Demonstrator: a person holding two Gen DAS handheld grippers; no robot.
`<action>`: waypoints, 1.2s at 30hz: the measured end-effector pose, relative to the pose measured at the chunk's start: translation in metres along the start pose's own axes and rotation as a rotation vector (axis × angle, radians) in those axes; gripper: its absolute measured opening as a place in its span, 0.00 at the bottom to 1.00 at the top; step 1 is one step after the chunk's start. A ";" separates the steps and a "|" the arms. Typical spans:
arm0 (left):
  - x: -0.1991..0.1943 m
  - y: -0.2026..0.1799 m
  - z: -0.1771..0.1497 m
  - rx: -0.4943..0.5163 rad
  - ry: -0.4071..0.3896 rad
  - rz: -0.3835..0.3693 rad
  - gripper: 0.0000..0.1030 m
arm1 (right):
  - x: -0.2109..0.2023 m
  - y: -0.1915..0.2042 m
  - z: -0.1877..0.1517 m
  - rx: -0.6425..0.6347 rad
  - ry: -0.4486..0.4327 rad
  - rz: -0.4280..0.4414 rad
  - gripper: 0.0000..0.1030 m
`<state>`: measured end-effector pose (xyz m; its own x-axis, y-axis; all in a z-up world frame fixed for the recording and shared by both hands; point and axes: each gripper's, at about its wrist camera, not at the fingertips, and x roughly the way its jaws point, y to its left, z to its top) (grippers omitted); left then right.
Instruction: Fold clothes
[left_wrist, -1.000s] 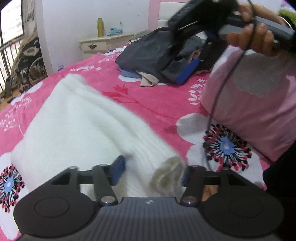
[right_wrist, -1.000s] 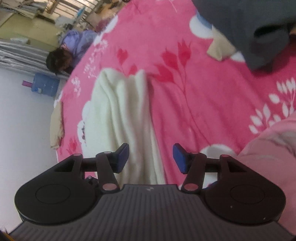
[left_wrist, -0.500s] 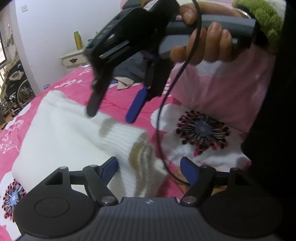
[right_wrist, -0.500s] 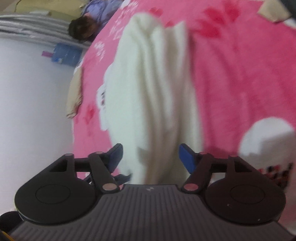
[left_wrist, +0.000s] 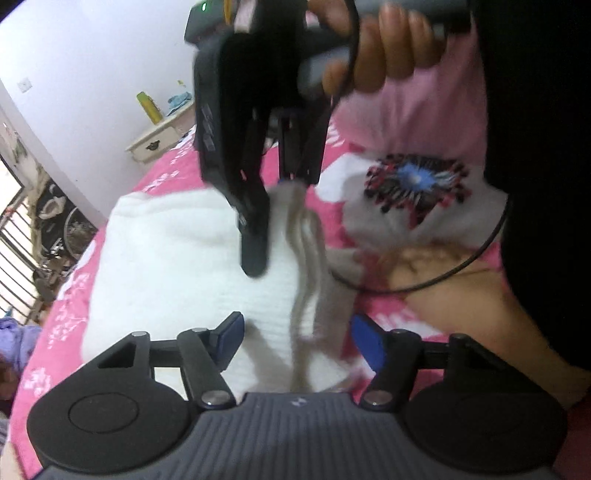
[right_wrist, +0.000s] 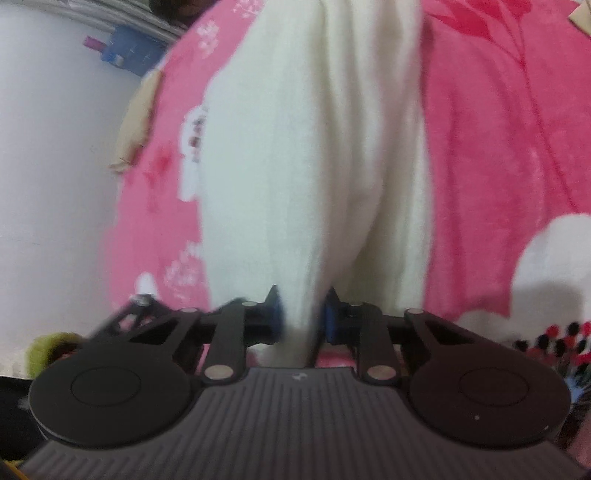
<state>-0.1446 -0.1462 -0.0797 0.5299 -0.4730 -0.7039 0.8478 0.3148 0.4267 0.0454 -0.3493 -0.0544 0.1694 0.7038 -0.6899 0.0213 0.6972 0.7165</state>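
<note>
A white knit sweater (left_wrist: 166, 266) lies folded on the pink flowered bedspread (right_wrist: 498, 147). In the right wrist view my right gripper (right_wrist: 303, 315) is shut on a fold of the sweater (right_wrist: 314, 147), with white fabric pinched between its blue pads. The left wrist view shows that gripper from outside: one dark finger (left_wrist: 254, 251) presses into the knit near the layered edge, and a hand (left_wrist: 388, 48) holds its handle. My left gripper (left_wrist: 299, 339) is open, its blue pads on either side of the sweater's near edge without closing on it.
A pink pillow (left_wrist: 417, 122) lies to the right of the sweater, and a black cable (left_wrist: 461, 266) hangs across it. A cream nightstand (left_wrist: 162, 136) with a yellow bottle (left_wrist: 147, 107) stands by the wall. Window bars (left_wrist: 22, 258) are at far left. A blue water jug (right_wrist: 125, 51) stands beyond the bed.
The right gripper came down from above the bed onto the sweater and closed on a fold of it. The left gripper stayed open at the near edge.
</note>
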 end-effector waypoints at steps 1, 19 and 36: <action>0.001 0.001 0.000 -0.010 0.001 0.006 0.63 | -0.002 -0.001 0.000 0.025 -0.002 0.038 0.18; 0.011 -0.011 -0.005 0.169 -0.029 0.082 0.17 | -0.001 -0.025 -0.010 0.076 0.043 0.009 0.17; 0.030 -0.036 -0.009 0.299 -0.021 0.070 0.21 | -0.042 -0.027 -0.011 -0.001 0.102 -0.268 0.42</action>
<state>-0.1596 -0.1644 -0.1212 0.5851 -0.4764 -0.6563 0.7758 0.0928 0.6242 0.0268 -0.3963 -0.0462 0.0575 0.5040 -0.8618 0.0509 0.8606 0.5067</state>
